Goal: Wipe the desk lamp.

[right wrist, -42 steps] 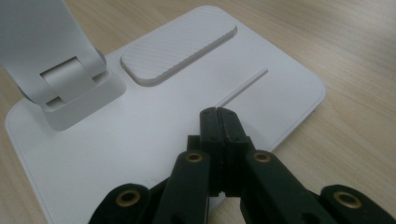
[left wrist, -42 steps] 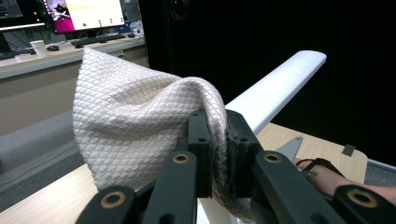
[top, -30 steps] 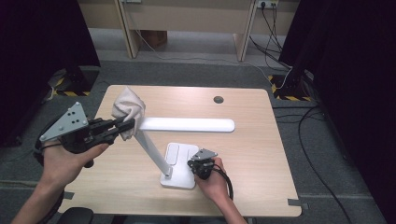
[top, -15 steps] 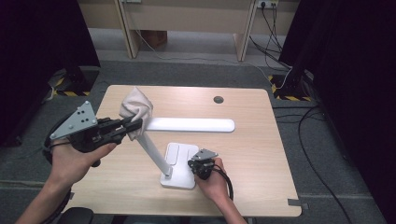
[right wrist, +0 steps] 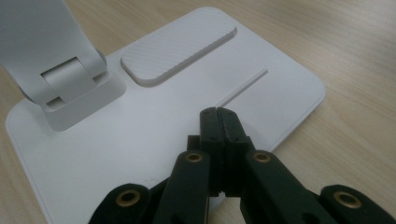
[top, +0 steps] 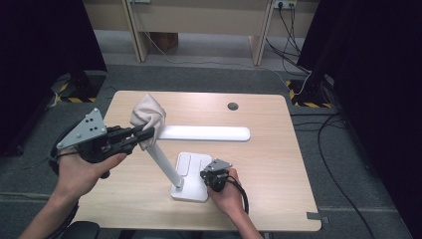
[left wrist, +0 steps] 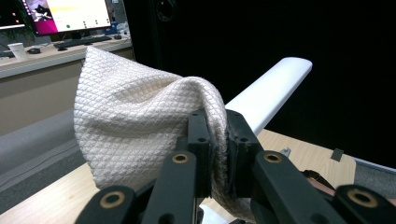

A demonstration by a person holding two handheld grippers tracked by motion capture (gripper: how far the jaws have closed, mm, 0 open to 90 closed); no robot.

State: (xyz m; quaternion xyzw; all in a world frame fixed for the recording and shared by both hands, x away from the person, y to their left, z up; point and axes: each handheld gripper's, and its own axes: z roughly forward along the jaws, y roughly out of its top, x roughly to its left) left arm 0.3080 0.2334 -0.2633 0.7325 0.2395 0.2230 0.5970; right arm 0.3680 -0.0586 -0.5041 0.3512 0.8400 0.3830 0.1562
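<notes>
High view: a wooden table point(top: 278, 164) holds a white desk lamp point(top: 191, 174). Its flat base sits near the front edge, a slanted arm rises from it toward the left, and a long light bar runs level to the right from the top of that arm.

At the left, a hand holds the left gripper point(top: 144, 135), which points right toward the joint where arm and bar meet. Its jaws are clamped on a cream cloth point(top: 148, 113); the cloth bunches up over the left end of the light bar and touches it. Left gripper view: the cloth point(left wrist: 140, 126), woven in a small diamond pattern, is pinched between the two black jaws, and the white bar point(left wrist: 271, 91) stretches away behind it.

At the front of the table, the other hand holds the right gripper point(top: 211, 175) down on the lamp's base. Right gripper view: its jaws are closed together with nothing between them, tips resting on the white base point(right wrist: 140, 140) beside a ribbed pad point(right wrist: 180, 51) and the arm's hinge point(right wrist: 70, 79).
</notes>
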